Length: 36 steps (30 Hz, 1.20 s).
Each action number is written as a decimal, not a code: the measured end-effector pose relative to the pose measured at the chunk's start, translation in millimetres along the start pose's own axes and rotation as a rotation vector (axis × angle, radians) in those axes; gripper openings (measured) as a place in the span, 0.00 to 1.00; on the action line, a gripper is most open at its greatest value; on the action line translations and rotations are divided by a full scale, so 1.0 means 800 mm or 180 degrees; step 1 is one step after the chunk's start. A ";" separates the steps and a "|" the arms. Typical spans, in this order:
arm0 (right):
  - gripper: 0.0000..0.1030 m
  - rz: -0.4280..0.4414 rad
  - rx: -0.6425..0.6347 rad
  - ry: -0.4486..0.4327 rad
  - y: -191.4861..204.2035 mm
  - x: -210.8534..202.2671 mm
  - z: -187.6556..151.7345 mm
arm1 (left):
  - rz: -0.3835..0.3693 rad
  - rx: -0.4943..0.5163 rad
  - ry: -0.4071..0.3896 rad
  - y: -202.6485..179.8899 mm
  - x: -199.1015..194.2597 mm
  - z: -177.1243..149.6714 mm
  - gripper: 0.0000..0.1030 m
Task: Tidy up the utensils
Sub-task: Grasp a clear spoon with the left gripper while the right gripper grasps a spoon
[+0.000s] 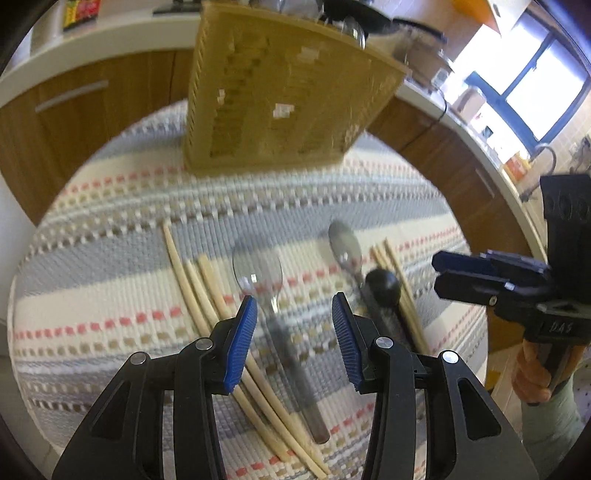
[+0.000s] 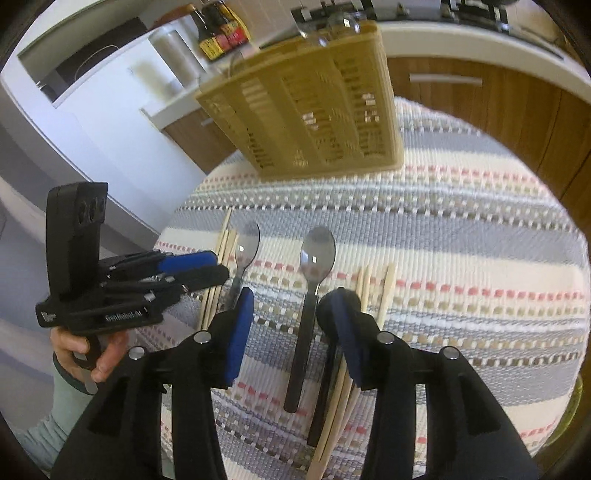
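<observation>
Several utensils lie on a striped woven cloth [image 1: 110,266]. My left gripper [image 1: 293,299] is open, its blue pads standing either side of a clear-bowled spoon [image 1: 258,271] without touching it. Pale chopsticks [image 1: 192,280] lie left of that spoon. My right gripper [image 2: 293,295] is open above a steel spoon [image 2: 317,254] with a dark handle. A black spoon [image 2: 338,306] and more chopsticks [image 2: 373,288] lie by its right finger. A beige slotted utensil basket [image 1: 280,96] stands at the far side of the cloth. Each gripper shows in the other's view: the right gripper [image 1: 443,273] and the left gripper [image 2: 218,267].
The table is round and its edge drops off close behind the basket [image 2: 314,110]. Wooden cabinets [image 1: 74,122] under a white counter ring the far side. Sauce bottles [image 2: 218,33] stand on the counter. A person's hand [image 2: 85,354] holds the left gripper's handle.
</observation>
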State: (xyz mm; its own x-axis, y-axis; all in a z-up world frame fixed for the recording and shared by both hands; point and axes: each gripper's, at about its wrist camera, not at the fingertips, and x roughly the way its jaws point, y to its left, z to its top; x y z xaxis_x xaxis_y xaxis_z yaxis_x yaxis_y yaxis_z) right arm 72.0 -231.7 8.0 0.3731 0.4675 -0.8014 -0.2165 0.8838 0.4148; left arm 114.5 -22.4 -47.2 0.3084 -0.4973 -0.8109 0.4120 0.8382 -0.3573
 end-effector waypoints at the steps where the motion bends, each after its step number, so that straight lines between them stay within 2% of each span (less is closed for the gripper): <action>1: 0.40 -0.0003 0.0027 0.0032 -0.001 0.004 0.001 | 0.0006 0.0028 0.0029 -0.003 0.003 -0.002 0.40; 5: 0.40 0.0053 0.0172 0.0292 -0.009 0.035 0.010 | 0.0127 0.0202 0.0149 -0.017 0.018 -0.011 0.40; 12: 0.37 -0.0142 0.0090 0.0557 0.000 0.080 0.026 | 0.0304 0.0356 0.0209 -0.035 0.036 -0.013 0.40; 19: 0.32 -0.0365 -0.0017 0.0775 0.017 0.118 0.036 | 0.0281 0.0425 0.0232 -0.038 0.044 -0.008 0.39; 22: 0.28 -0.0513 -0.0159 0.0812 0.033 0.130 0.037 | 0.0305 0.0454 0.0236 -0.038 0.044 -0.006 0.39; 26: 0.13 -0.0719 -0.0246 0.0909 0.042 0.145 0.040 | 0.0385 0.0542 0.0268 -0.045 0.055 0.001 0.39; 28: 0.09 -0.0744 -0.0254 0.0939 0.043 0.149 0.042 | 0.0434 0.0608 0.0306 -0.049 0.057 0.003 0.39; 36: 0.09 -0.0635 -0.0203 0.0915 0.035 0.143 0.047 | 0.0610 0.0592 0.0484 -0.060 0.079 0.024 0.38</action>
State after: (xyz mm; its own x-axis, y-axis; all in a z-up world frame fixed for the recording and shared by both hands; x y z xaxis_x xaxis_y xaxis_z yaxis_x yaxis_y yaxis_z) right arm 142.3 -153.1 -55.8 0.1467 0.2534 -0.9562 -0.2242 0.9500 0.2174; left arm 130.6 -98.1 -72.4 0.2696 -0.2830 -0.9205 0.5128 0.8512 -0.1115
